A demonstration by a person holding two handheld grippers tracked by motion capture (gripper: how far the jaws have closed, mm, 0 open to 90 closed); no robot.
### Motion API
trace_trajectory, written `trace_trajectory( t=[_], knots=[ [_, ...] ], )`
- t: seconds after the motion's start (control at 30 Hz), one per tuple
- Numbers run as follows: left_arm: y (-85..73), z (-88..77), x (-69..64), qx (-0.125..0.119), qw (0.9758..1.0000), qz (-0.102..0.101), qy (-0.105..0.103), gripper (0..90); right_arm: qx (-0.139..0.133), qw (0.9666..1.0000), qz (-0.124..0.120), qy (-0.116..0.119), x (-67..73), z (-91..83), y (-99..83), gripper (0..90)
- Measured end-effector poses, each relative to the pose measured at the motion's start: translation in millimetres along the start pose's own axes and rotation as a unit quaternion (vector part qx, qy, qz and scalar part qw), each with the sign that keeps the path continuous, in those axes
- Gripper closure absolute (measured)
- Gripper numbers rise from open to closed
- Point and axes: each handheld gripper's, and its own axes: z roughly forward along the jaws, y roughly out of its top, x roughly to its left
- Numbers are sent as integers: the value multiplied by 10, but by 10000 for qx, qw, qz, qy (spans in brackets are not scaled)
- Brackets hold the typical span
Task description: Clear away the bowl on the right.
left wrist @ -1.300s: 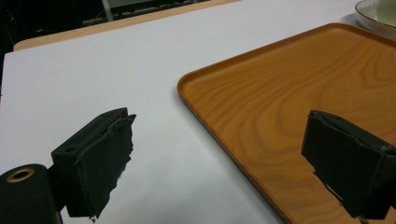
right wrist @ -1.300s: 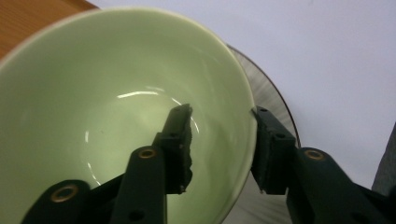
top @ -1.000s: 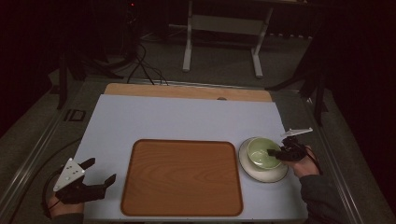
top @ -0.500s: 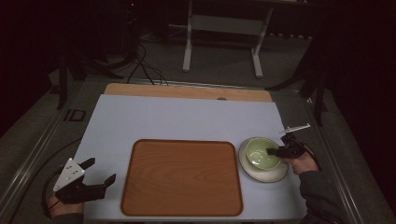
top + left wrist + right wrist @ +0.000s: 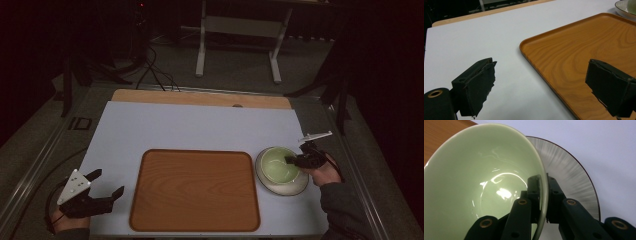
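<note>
Right tool has just clamped the green bowl by its rim, one jaw inside, one outside. Bowl sits tilted on the grey plate just behind it. Left tool spread, nothing between the jaws, wooden tray just ahead on the table.

tray on the surface, in the middle | bowl on a plate, just right of tray | left gripper left of tray

Dim lab: bare test table, floor cables
</note>
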Motion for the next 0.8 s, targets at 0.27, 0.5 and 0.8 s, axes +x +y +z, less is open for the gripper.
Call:
trace_trajectory(
  t=[0.27,0.5,0.8],
  knots=[
    [0,-4,6,5,10000,5,30,91,-67,10000,12,17,31,-20,28,831],
    [0,-12,11,-30,10000,-18,38,91,-185,9998,49,12,31,-75,49,829],
    [3,-27,15,-86,9999,-28,68,91,-325,9995,37,7,38,-200,154,829]
  ],
)
